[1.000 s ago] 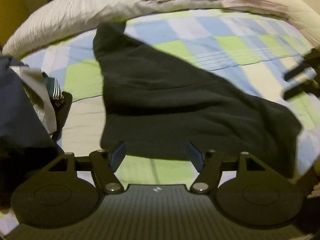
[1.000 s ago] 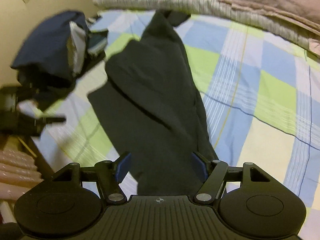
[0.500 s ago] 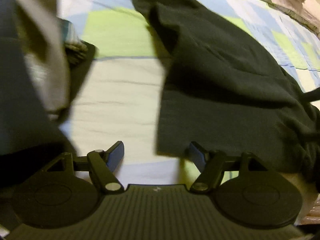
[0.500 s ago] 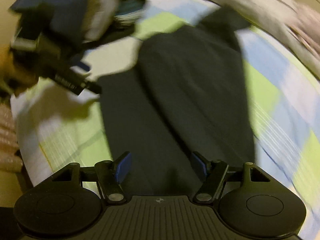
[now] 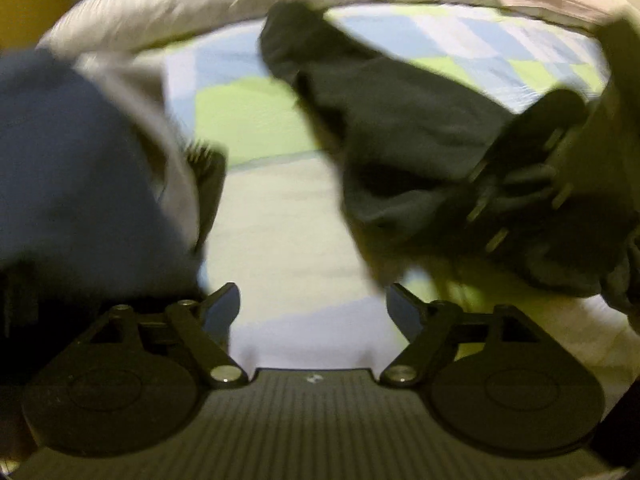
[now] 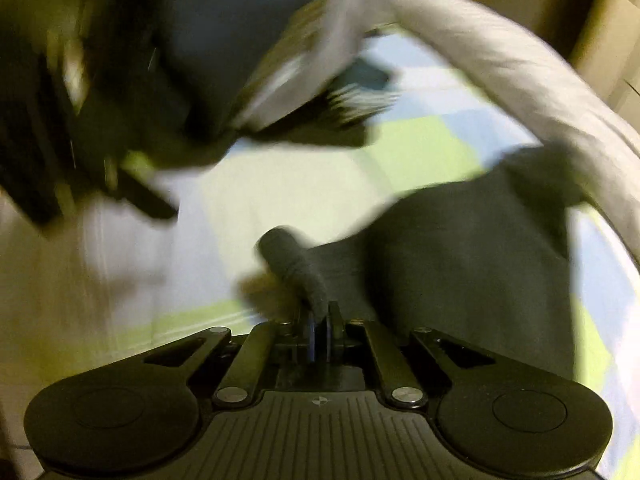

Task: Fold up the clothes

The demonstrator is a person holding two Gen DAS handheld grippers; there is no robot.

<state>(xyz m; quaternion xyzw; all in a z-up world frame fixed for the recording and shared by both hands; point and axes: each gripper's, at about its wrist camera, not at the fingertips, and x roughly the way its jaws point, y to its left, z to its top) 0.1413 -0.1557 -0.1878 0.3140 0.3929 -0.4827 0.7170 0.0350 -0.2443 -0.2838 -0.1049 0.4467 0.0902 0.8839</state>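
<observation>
As the right claw (image 6: 319, 330) clenched on a bunched corner of the dark garment (image 6: 472, 264), low in the frame's centre, folding had barely begun. The garment lay rumpled across the checked bed (image 5: 280, 240), right of centre. The left claw (image 5: 312, 308), its jaws just widened, stood released over bare sheet. A heap of clothes (image 5: 80, 168) waited at left.
</observation>
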